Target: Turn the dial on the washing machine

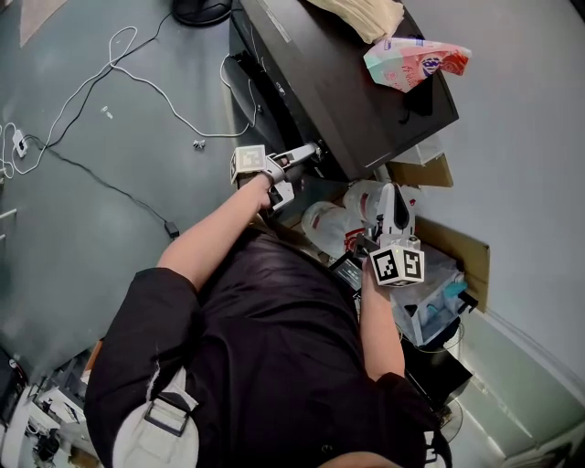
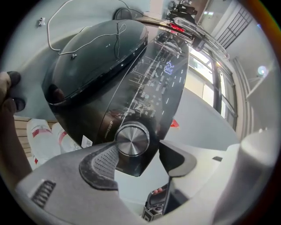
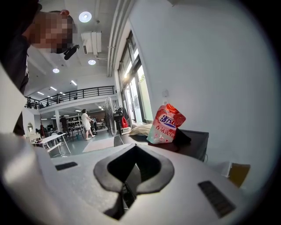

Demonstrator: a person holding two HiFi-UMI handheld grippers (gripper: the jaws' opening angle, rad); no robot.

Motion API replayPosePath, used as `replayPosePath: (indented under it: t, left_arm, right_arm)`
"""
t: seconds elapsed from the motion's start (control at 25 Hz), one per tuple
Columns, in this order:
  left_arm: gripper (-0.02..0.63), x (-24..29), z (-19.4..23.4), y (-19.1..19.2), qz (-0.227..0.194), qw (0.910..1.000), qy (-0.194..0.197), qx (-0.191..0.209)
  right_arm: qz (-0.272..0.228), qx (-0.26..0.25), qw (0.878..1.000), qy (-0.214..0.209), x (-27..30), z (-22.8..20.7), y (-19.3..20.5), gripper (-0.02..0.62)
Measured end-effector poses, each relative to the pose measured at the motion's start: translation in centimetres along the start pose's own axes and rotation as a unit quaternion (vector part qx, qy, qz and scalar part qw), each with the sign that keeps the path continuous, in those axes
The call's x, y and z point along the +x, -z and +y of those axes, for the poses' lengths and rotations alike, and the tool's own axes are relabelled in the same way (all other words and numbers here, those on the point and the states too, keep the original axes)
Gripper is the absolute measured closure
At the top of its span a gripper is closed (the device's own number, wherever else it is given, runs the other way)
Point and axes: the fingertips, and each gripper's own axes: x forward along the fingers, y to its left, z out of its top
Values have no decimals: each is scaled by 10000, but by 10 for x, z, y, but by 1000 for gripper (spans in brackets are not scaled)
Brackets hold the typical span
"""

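The left gripper's (image 2: pixel 137 159) jaws stand apart with the black washing machine's (image 2: pixel 96 66) round brushed-metal dial (image 2: pixel 132 139) between their tips, apparently ready to clamp it, while the right gripper's (image 3: pixel 134 172) jaws sit together, empty.

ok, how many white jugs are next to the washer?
2. One jug, red-labelled, sits beside the washing machine. The other is next to it, toward the wall, partly covered by the right gripper. More may be hidden.

A pink pouch (image 1: pixel 416 62) lies at upper right, a beige cloth (image 1: pixel 361 16) near it at the top edge. A white cable (image 1: pixel 157 95) loops over the grey floor (image 1: pixel 73 210), upper left.
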Motion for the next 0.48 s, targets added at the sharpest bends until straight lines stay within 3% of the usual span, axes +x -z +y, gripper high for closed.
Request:
replayPosePath:
  t: [0.16, 0.28, 0.4, 0.48]
  left_arm:
    - [354, -13, -31, 9, 138, 9987, 135, 466]
    - [402, -26, -64, 11, 164, 9896, 46, 1430]
    - [437, -38, -93, 7, 92, 9685, -78, 2487]
    - [465, -43, -113, 6, 120, 9439, -204, 3294]
  right_arm:
    - [-31, 79, 9999, 56, 1, 3, 2, 594]
    - [-90, 99, 9999, 90, 3, 9, 1, 595]
    - [-191, 91, 9997, 117, 3, 14, -2, 595]
    - [-273, 108, 9994, 158, 4, 15, -3, 595]
